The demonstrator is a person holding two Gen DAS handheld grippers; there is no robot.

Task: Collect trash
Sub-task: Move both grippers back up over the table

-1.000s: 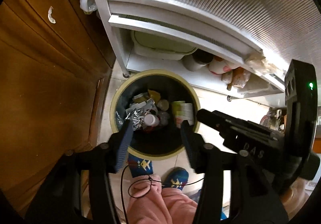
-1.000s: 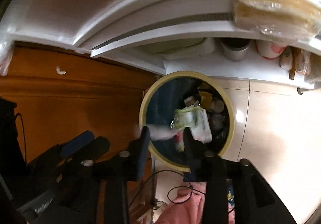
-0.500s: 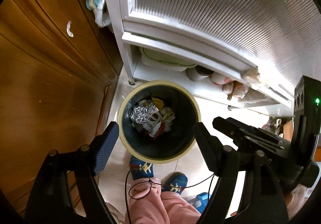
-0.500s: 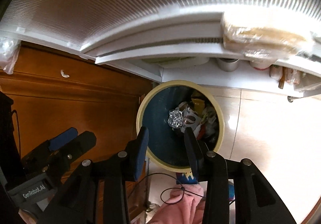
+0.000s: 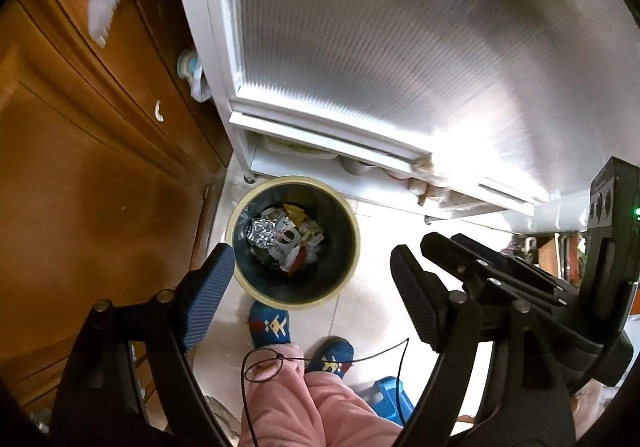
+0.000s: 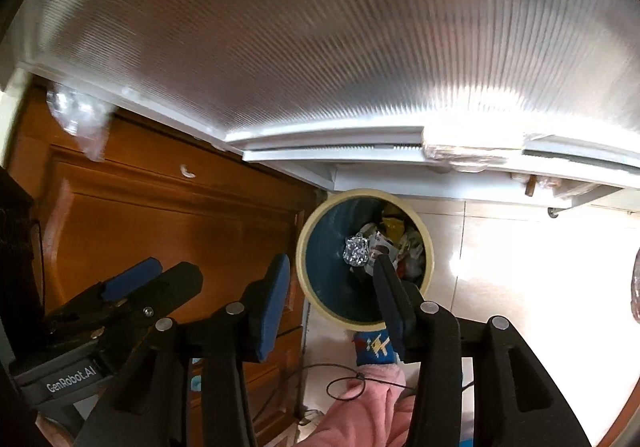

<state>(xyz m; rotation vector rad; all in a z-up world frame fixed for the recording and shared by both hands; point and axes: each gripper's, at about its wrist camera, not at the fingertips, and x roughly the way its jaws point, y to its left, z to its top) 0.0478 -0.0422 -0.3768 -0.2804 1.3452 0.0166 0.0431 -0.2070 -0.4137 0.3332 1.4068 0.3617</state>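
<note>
Both our grippers have risen well above the trash bin (image 5: 294,243) since the earlier frames, and both have just been opening: the left gripper (image 5: 308,299) has its fingers spread wide with nothing between them, the right gripper (image 6: 330,297) partly spread and also empty. We see the foil ball (image 5: 262,233) and wrappers (image 5: 292,241) lying inside the bin on the floor, so we judge this drop done; any remaining trash is out of view.

Wooden cabinet (image 5: 80,175) at 9 o'clock, white handle (image 5: 159,111) on it. Ribbed white table (image 5: 400,47) at 12. Tiled floor (image 6: 500,267) at 3. Blue slippers (image 5: 274,323) at 6.
</note>
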